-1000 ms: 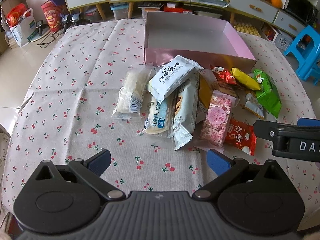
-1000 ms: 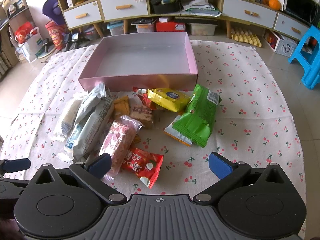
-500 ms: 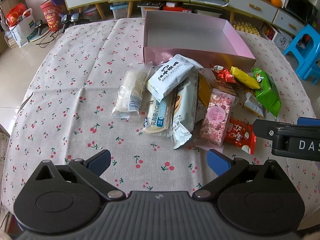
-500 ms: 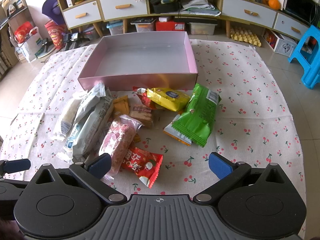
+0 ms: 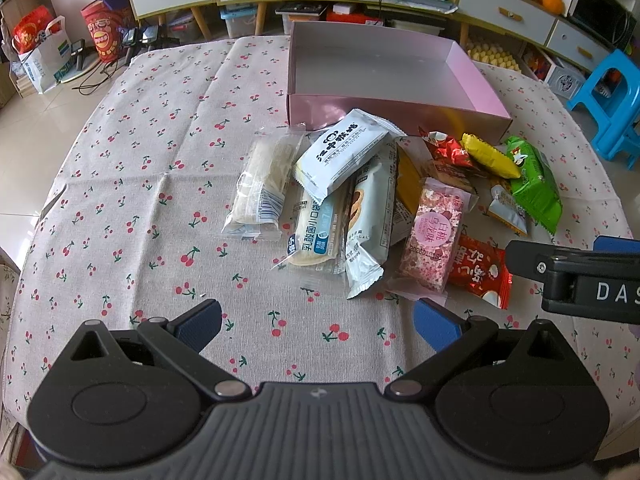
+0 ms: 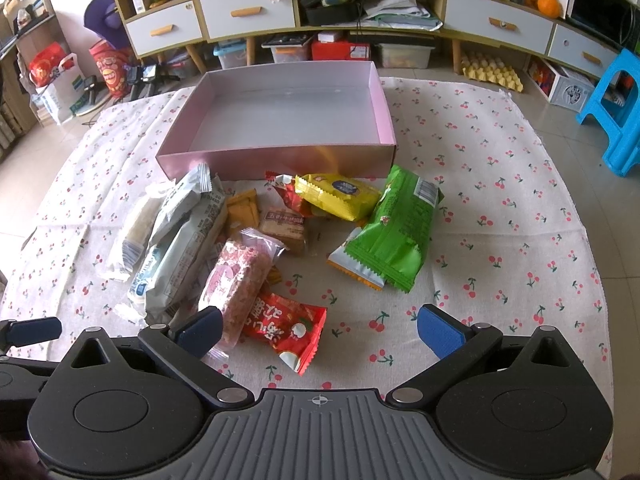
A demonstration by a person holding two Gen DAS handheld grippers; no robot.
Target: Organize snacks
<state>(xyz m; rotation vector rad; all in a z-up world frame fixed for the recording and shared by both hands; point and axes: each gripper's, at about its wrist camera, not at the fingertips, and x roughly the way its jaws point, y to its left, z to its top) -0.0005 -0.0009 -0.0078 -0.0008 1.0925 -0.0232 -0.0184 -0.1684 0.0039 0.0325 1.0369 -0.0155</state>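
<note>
Table under a cherry-print cloth (image 5: 160, 200). On it lay a shallow pink box (image 6: 280, 156), open, empty. Just before its near wall, a loose heap of snack packets (image 5: 372, 208), overlapping; a green packet (image 6: 400, 232) at the right edge.

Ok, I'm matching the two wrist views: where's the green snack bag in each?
Left wrist: green bag at far right, beyond the yellow pack.
Right wrist: green bag right of centre, nearer than the box.
Shared landmark: pink box behind the snacks.
</note>
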